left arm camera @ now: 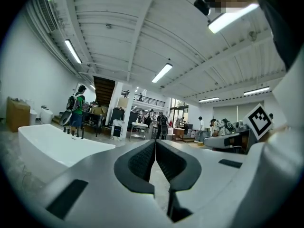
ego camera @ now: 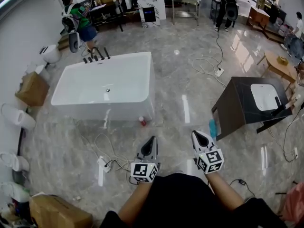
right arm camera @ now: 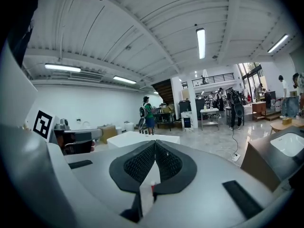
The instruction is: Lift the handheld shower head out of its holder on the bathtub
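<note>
Left gripper (ego camera: 151, 139) and right gripper (ego camera: 196, 134) hover side by side, jaws pressed together, empty. White bathtub (ego camera: 121, 75) lies well ahead.

Wears a black top (ego camera: 175, 198), loose across the chest, with the forearms left uncovered. Ends in a left hand-held gripper (ego camera: 152, 138) and a right hand-held gripper (ego camera: 196, 133), both pale grey, tapered to a point, lined with black ribbed pads (left arm camera: 142, 160), and each capped by a white cube (ego camera: 144, 171) printed with black square markers.
</note>
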Demonstrator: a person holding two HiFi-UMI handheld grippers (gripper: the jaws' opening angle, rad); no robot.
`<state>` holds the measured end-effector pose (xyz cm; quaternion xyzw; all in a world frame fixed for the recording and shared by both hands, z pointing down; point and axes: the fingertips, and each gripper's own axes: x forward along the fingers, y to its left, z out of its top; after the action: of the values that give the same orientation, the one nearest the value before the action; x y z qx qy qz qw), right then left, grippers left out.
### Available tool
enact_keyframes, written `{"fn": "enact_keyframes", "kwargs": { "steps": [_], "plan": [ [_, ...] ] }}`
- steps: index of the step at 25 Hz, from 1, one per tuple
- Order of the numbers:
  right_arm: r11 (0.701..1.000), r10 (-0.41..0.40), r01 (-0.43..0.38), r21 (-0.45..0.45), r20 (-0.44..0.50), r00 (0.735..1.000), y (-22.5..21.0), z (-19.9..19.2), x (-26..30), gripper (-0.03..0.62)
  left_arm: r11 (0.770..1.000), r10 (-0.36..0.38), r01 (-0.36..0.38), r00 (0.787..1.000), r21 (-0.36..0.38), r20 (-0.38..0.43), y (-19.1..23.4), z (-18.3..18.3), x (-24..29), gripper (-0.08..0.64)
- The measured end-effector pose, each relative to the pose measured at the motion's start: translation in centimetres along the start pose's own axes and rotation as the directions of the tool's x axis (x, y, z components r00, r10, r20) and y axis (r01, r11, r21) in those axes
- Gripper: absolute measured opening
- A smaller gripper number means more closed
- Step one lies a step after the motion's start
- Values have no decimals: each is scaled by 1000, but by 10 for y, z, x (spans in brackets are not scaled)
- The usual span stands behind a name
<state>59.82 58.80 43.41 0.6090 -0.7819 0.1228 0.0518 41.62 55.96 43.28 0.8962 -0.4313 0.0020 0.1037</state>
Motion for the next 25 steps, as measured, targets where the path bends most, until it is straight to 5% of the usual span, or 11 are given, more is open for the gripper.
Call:
{"fn": "enact_keyframes", "kwargs": {
  "steps": [14, 17, 25],
  "plan": [
    [999, 5, -4, 37, -29, 1000, -9, -17, -14, 6, 1000, -18, 18, 1000, 10, -4, -7, -6, -14, 6],
    [998, 23, -21, 55, -29, 999, -8, -20, -12, 170, 1000, -30, 30, 999, -8, -29, -6, -13, -14, 143],
    [997, 51, -49, 52, -42, 998, -5, -27, -10, 219, 1000, 19, -20, 998, -10, -52, 7, -22, -19, 224]
  ]
}}
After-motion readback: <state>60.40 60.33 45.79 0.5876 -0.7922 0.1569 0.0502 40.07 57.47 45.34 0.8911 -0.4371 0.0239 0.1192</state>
